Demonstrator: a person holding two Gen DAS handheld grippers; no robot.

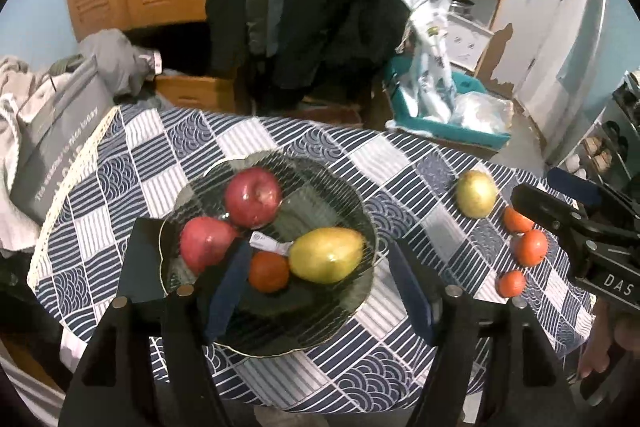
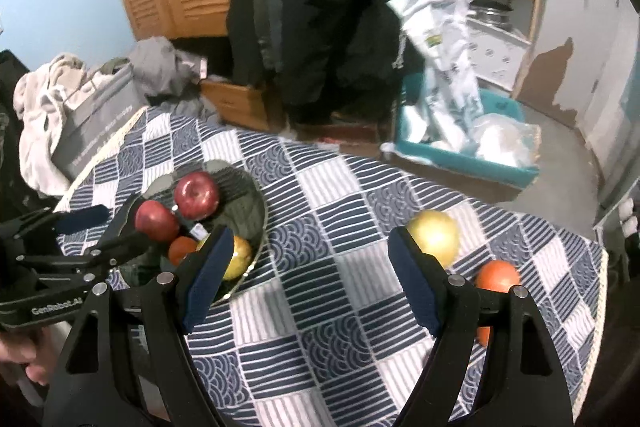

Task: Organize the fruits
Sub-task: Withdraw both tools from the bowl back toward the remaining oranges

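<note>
A dark glass plate on the checked tablecloth holds two red apples, a yellow pear and an orange. My left gripper is open and empty, held above the plate. A second yellow pear and three oranges lie on the cloth to the right. My right gripper is open and empty above the cloth, between the plate and the loose pear; an orange lies behind its right finger.
The round table drops off at its far and right edges. A teal bin with plastic bags stands on the floor beyond. A grey bag and clothes sit at the left. Dark coats hang behind.
</note>
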